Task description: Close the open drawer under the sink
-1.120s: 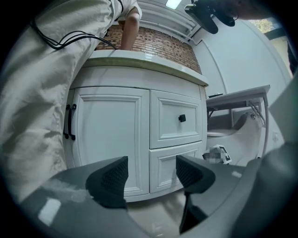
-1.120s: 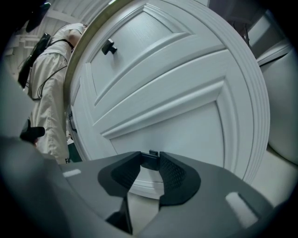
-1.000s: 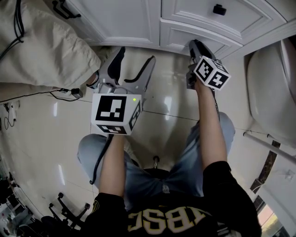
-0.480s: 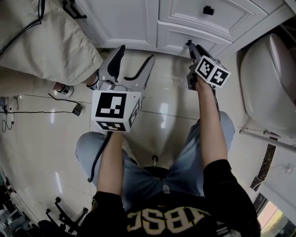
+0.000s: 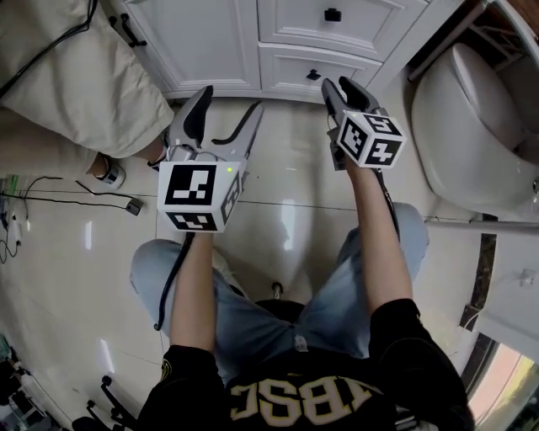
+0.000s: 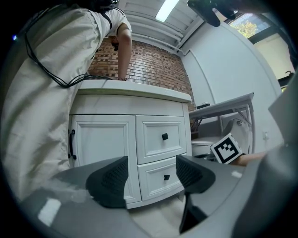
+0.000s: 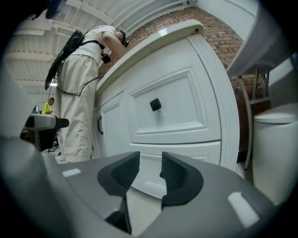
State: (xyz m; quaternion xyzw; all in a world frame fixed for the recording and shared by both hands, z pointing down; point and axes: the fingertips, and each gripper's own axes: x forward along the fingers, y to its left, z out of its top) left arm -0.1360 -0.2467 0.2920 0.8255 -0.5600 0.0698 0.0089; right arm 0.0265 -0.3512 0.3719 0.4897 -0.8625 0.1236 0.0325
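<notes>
The white sink cabinet has two drawers with black knobs. The lower drawer (image 5: 290, 66) looks about flush with the upper drawer (image 5: 354, 25). My right gripper (image 5: 341, 84) hovers just in front of the lower drawer, beside its knob (image 5: 313, 75). Its jaws have just been opening a little, leaving a narrow slit with nothing in it (image 7: 150, 169). My left gripper (image 5: 227, 105) is open and empty, held further back over the floor. It points at the cabinet, with the lower drawer (image 6: 158, 183) framed between its pads.
A person in beige trousers (image 5: 76, 76) stands at the cabinet's left end by the door (image 5: 194, 42). A white toilet (image 5: 472, 126) stands to the right. Cables (image 5: 50, 198) lie on the glossy floor at the left. My knees are below the grippers.
Both grippers have lifted, the right one more, and it has rolled. Its tips have come off the lower drawer's front and now sit by the knob. The cabinet has shifted left in the picture.
</notes>
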